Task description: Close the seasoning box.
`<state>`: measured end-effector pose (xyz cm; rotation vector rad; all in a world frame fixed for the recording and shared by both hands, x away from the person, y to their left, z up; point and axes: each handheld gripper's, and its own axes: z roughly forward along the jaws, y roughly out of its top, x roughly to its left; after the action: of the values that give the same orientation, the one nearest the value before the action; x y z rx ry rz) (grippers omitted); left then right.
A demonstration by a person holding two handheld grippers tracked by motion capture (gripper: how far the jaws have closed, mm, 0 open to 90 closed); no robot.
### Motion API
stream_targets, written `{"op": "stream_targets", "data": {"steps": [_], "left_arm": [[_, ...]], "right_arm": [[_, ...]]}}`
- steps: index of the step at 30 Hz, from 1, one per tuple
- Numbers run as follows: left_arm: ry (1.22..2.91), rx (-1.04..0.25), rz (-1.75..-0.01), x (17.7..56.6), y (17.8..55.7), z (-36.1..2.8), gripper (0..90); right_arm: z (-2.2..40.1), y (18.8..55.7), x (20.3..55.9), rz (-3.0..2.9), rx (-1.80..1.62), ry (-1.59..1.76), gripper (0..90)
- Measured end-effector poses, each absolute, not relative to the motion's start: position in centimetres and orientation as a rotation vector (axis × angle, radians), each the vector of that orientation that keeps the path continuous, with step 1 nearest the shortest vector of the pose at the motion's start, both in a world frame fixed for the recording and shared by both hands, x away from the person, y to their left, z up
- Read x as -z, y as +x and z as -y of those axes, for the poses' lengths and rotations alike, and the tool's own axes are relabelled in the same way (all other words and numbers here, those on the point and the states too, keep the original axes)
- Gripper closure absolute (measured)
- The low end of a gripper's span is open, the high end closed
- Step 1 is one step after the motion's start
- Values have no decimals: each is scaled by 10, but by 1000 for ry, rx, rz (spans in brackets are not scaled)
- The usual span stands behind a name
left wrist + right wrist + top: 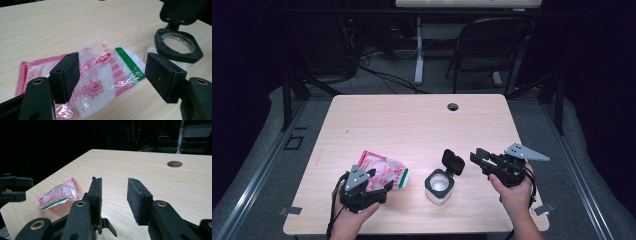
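So the left gripper (112,75) hovers right over the red-and-white plastic bag (100,77) with its jaws spread wide — the bag lies flat on the table (412,120) between them, not pinched. Just beside the bag stands a small jar (439,186) with its black flip lid (453,162) up. The right gripper (113,195) hangs near the jar, jaws apart and holding nothing.

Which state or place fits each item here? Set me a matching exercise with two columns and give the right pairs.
1. packet
2. jar
3. right gripper
4. table hole

a. lid flipped open
b. near the far edge
c. lying flat between the left gripper's open jaws
d. jaws open, nothing between them

Pairs: 1-c, 2-a, 3-d, 4-b
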<state>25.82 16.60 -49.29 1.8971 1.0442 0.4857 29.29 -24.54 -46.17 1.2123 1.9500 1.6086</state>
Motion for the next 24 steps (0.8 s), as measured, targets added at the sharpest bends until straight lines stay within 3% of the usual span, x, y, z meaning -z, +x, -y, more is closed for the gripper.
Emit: {"op": "stream_targets", "data": {"steps": [24], "left_arm": [[1870, -597, -1171, 497, 269, -195, 303]], "right_arm": [[250, 298, 472, -1939, -1548, 1275, 707]]}}
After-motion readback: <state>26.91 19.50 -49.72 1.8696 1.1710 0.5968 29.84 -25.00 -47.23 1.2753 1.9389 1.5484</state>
